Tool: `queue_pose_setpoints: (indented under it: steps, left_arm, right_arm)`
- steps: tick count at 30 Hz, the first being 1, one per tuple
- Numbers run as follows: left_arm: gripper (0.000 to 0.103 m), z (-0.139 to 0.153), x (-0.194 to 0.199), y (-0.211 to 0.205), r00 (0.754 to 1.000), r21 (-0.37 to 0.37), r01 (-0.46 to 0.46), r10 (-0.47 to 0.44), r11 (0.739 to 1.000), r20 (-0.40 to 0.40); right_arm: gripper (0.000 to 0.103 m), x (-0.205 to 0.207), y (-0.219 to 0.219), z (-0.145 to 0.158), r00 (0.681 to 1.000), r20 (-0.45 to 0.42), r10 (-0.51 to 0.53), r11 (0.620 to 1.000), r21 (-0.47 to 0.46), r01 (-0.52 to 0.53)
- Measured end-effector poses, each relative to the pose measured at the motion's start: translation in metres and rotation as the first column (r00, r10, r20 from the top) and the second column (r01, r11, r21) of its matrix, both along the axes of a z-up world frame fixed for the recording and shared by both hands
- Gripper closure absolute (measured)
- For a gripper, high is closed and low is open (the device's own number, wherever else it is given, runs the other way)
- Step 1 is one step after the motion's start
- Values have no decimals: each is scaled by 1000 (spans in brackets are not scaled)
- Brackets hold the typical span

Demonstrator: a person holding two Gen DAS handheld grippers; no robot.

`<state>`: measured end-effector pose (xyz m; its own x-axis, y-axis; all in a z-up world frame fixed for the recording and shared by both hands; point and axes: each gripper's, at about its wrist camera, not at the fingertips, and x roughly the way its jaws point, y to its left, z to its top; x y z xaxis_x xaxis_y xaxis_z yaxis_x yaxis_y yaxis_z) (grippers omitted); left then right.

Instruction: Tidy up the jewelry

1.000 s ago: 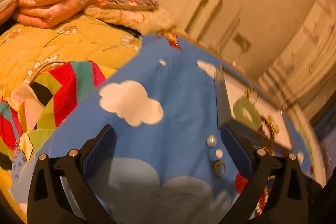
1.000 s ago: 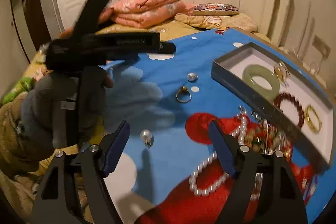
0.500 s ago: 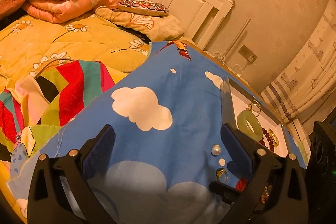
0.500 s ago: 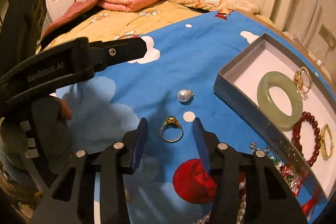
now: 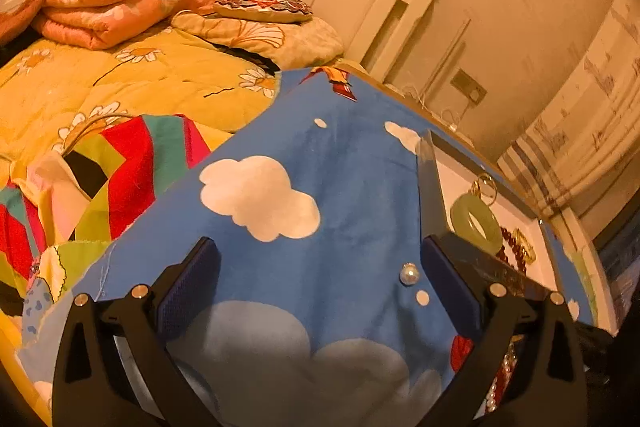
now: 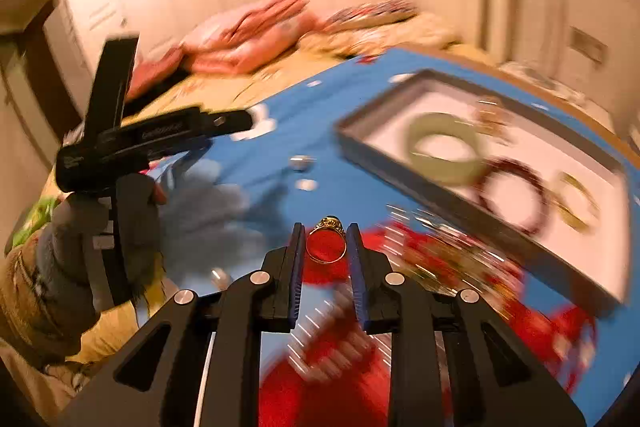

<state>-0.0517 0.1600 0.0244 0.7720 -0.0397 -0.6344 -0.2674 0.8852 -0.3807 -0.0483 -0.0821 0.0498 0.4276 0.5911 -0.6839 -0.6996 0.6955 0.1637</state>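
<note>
Since a second ago, our right gripper (image 6: 326,241) crossed the blue cloud-print cloth (image 6: 320,123), jaws closing on the gold ring (image 6: 326,241), now lifted; left gripper (image 5: 320,279) hovers, jaws spread, empty.

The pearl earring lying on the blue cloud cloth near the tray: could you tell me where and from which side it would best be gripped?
Grip the pearl earring across the round pearl itself, coming down from above with one pad on each side. It lies alone on the flat blue cloth, apart from the tray, so both sides look free. A round bead may slip, so close slowly. The left gripper is open beside it.
</note>
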Motion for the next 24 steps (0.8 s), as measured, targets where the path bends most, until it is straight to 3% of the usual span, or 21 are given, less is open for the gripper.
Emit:
queue_pose_setpoints:
  steps: [3, 5, 9, 11, 14, 19, 24]
  left_arm:
    - [3, 6, 0, -18, 998, 70, 60, -60, 996, 0]
    - [3, 11, 1, -42, 989, 112, 148, -147, 983, -11]
    - [4, 16, -3, -90, 945, 80, 326, -326, 942, -14]
    - [11, 16, -2, -112, 926, 86, 379, -377, 922, -33]
    - [31, 12, -1, -139, 894, 98, 448, -443, 889, -69]
    - [35, 14, -9, -161, 873, 124, 488, -484, 864, -60]
    - [41, 16, -4, -195, 826, 175, 562, -556, 808, -91]
  right_arm:
    - [78, -4, -46, 1, 995, 25, -99, 995, 9, 99]
    - [78, -5, -78, -3, 982, 19, -189, 982, 5, 189]
    - [78, -2, -123, -13, 948, 3, -320, 947, 17, 319]
    - [78, 0, -141, -13, 933, -11, -361, 931, 44, 361]
    - [78, 1, -151, -14, 925, -14, -381, 923, 58, 381]
    - [78, -4, -161, -12, 927, -20, -375, 921, 104, 375]
    - [78, -4, -164, -12, 929, -33, -368, 919, 139, 369]
